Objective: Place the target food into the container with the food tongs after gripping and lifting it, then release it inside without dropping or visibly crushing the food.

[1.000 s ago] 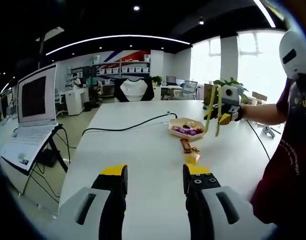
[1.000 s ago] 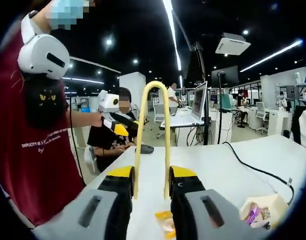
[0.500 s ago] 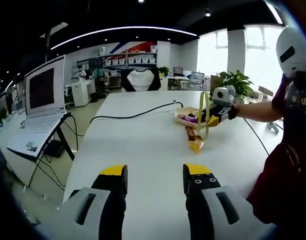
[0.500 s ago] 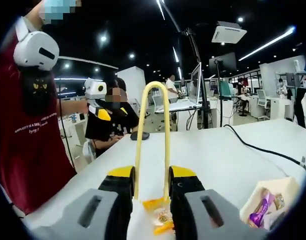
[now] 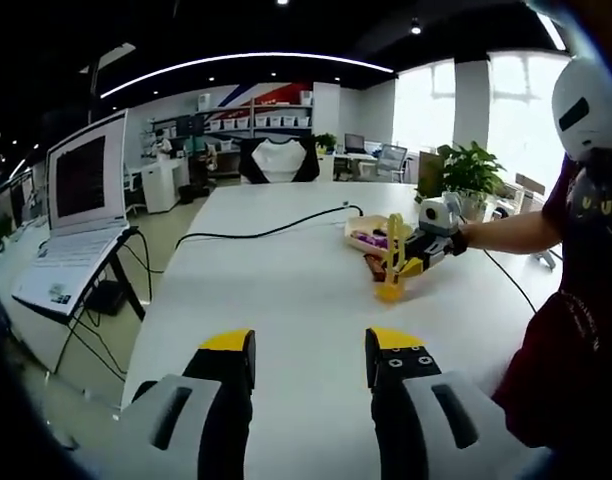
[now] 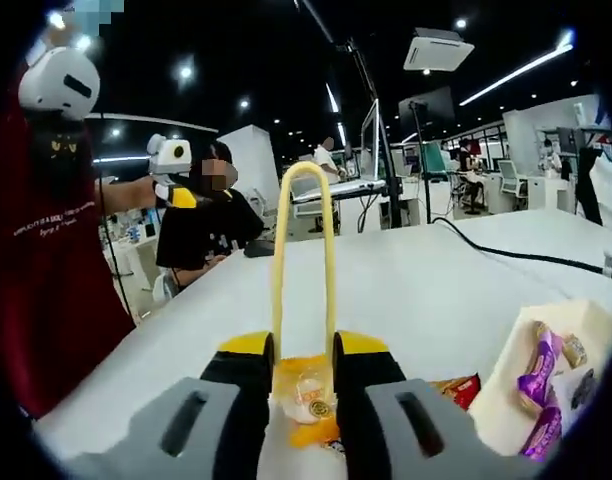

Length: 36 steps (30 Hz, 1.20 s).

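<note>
My right gripper (image 6: 304,352) is shut on yellow food tongs (image 6: 304,250), whose loop rises away from me. Their tips reach down at a yellow snack packet (image 6: 308,400) lying on the white table (image 6: 416,290); whether they pinch it I cannot tell. A cream container (image 6: 506,400) with purple-wrapped snacks (image 6: 539,368) stands to the right, with a red-brown snack bar (image 6: 456,388) in front of it. In the left gripper view the right gripper (image 5: 426,245) holds the tongs (image 5: 394,255) over the packet (image 5: 389,293) beside the container (image 5: 371,235). My left gripper (image 5: 311,352) hovers open near the table's edge.
A black cable (image 5: 266,232) runs across the table toward the container. A laptop on a stand (image 5: 81,190) stands off the table's left side. A person in a dark red shirt (image 5: 576,300) stands at the right. A seated person in black (image 6: 206,225) is beyond the far edge.
The right gripper has come down with the tongs from above the container to the yellow packet on the table. The left gripper has stayed open and nearly still.
</note>
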### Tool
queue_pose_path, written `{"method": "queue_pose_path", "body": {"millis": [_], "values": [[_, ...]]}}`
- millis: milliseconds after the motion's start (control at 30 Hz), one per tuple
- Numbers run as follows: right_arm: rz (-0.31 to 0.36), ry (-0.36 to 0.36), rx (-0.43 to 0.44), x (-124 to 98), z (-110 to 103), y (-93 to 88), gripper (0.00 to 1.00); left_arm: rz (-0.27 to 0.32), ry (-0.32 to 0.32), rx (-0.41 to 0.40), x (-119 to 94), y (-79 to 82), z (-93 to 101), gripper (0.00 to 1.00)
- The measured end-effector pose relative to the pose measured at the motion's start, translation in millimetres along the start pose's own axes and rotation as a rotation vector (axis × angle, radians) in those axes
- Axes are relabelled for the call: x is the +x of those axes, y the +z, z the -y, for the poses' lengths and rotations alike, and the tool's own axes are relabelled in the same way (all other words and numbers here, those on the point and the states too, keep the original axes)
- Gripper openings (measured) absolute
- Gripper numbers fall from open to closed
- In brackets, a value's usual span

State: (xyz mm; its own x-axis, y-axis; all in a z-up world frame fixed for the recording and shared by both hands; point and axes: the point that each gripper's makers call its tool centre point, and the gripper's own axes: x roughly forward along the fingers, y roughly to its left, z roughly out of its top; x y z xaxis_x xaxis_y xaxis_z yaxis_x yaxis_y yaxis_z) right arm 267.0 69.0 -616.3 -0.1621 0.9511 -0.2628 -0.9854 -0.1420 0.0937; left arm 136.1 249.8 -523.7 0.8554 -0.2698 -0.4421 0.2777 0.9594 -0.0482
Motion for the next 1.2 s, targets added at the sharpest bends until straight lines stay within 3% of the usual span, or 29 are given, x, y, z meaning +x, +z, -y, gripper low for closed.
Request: {"method": "queue_pose_path", "body": {"millis": [167, 200, 300, 400, 567, 733, 900, 967, 1200], "values": [[0.019, -0.067, 0.139, -3, -1, -1.3, 0.15, -0.005, -0.015, -0.001, 6, -2.6, 3.8, 0.46], [0.021, -0.05, 0.175, -4, -5, -1.2, 0.15, -0.005, -0.019, 0.004, 7, -2.0, 5.3, 0.46], [0.016, -0.077, 0.18, -6, -3, -0.3, 0.15, -0.009, -0.031, 0.02, 8, -0.3, 8.5, 0.46], [0.03, -0.121, 0.249, -9, 5, 2.2, 0.14, -0.006, -0.034, 0.023, 8, 1.5, 8.8, 0.46], [0.06, -0.151, 0.278, -17, 9, 10.2, 0.13, 0.0, -0.032, 0.022, 8, 3.4, 8.5, 0.46], [0.152, -0.199, 0.282, -37, 13, 39.3, 0.13, 0.003, -0.04, 0.024, 10, 3.7, 11.4, 0.46], [0.15, -0.266, 0.246, -57, 22, 47.8, 0.13, 0.016, -0.055, 0.028, 14, 7.4, 15.2, 0.46], [0.173, -0.321, 0.228, -70, 30, 54.9, 0.13, 0.027, -0.063, 0.03, 15, 10.4, 17.7, 0.46], [0.293, -0.645, 0.19, -131, 84, 85.7, 0.14, 0.05, -0.085, 0.032, 21, 13.9, 23.0, 0.46]]}}
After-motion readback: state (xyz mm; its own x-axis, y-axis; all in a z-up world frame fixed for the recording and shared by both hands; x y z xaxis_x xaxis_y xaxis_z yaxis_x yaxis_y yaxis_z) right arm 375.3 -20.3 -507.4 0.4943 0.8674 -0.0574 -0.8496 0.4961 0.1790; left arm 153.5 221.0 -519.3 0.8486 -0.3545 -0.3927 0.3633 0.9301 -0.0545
